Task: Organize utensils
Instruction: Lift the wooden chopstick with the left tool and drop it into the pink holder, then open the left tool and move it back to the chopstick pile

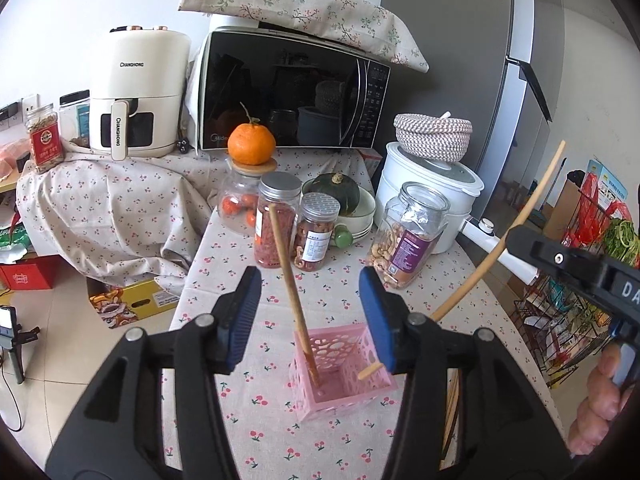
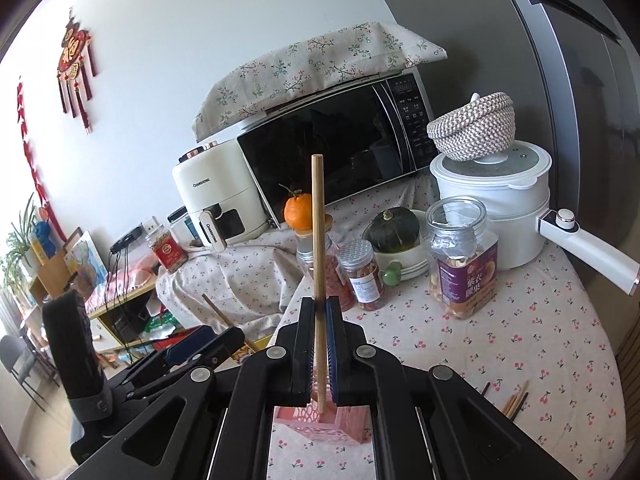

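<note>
Left gripper (image 1: 310, 312): jaws apart, nothing pressed between them; a reddish-brown wooden chopstick (image 1: 289, 280) stands free in the gap, clear of both blue pads.
Right gripper (image 2: 320, 344): jaws together, clamped on one pale bamboo chopstick (image 2: 318, 240), held upright with its lower end over the holder.
Pink perforated plastic holder (image 1: 340, 368): one, square, on the near part of the worktop (image 1: 240, 400), just beyond the left gripper.
Chopsticks at the holder: two; the reddish-brown one leans inside with its tip at the bottom, the pale one crosses the right rim while gripped.
Loose chopsticks (image 2: 516, 400): a small bunch lying on the cloth to the right of the holder; I cannot count them exactly.
Jars in the middle of the worktop: four; two grey-lidded plastic ones, one open glass jar of nuts (image 1: 412, 236), one wooden-lidded glass jar (image 1: 240, 204) carrying a single orange tangerine (image 1: 251, 143).
Far row: one cream air fryer (image 1: 138, 92) at left, one black microwave (image 1: 292, 92) under a floral cloth, one white electric pot (image 2: 496, 196) topped by one woven basket (image 2: 472, 126).
Green squash (image 2: 392, 230): one, sitting in a pale bowl.
Person: fingers of one hand (image 1: 600, 400) on the right gripper's handle.
</note>
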